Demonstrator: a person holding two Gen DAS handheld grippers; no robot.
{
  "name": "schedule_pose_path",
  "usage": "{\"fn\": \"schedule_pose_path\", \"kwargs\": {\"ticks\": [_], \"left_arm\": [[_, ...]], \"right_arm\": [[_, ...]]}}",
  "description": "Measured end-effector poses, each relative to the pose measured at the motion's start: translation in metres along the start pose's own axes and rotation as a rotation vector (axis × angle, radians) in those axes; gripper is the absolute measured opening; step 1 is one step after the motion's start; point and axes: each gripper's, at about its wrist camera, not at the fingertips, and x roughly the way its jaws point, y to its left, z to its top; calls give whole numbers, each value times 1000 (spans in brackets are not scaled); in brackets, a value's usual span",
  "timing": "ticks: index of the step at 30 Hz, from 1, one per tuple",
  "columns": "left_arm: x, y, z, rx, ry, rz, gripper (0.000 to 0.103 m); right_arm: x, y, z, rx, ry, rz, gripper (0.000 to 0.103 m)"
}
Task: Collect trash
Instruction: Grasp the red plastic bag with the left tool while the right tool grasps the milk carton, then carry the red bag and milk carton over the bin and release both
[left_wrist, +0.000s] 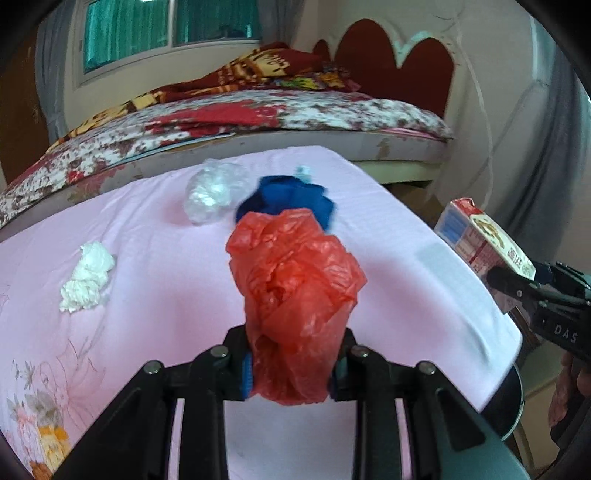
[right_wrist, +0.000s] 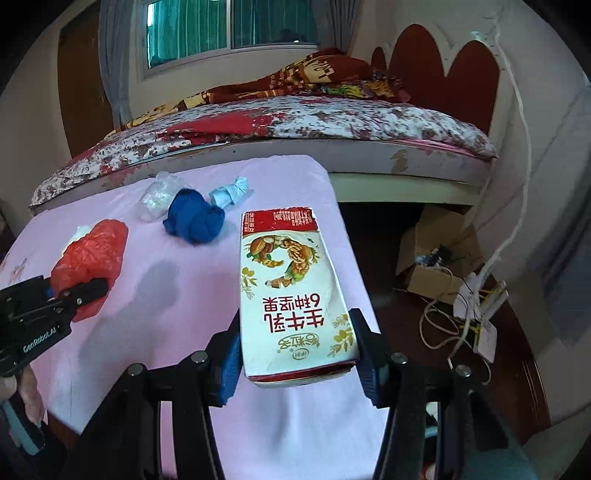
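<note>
A crumpled red plastic bag (left_wrist: 295, 280) is pinched between the pads of my left gripper (left_wrist: 293, 354), which is shut on it and holds it above the pink-covered table (left_wrist: 166, 288). My right gripper (right_wrist: 295, 354) is shut on a white and red milk carton (right_wrist: 291, 288), gripped by its sides near the lower end, over the table's right part. In the left wrist view the carton (left_wrist: 476, 236) and right gripper (left_wrist: 517, 284) show at the right edge. The right wrist view has the left gripper (right_wrist: 85, 291) with the red bag (right_wrist: 92, 254) at the left.
On the table lie a white tissue wad (left_wrist: 86, 277), a clear plastic crumple (left_wrist: 214, 192), a blue bundle (right_wrist: 194, 218) and a pale blue knotted piece (right_wrist: 231, 194). A bed (right_wrist: 295, 122) runs behind. A cardboard box (right_wrist: 436, 258) and cables lie on the floor to the right.
</note>
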Motion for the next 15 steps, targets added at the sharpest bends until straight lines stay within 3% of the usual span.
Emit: {"fn": "schedule_pose_path", "kwargs": {"ticks": [9,15], "left_arm": [[-28,-62,-25,93,-11,-76,29],[-32,-103,-38,149,5,-130,29]], "right_arm": [[-59,-37,-50,26,-13,-59,55],[-93,-82,-91,89,-23,-115,55]]}}
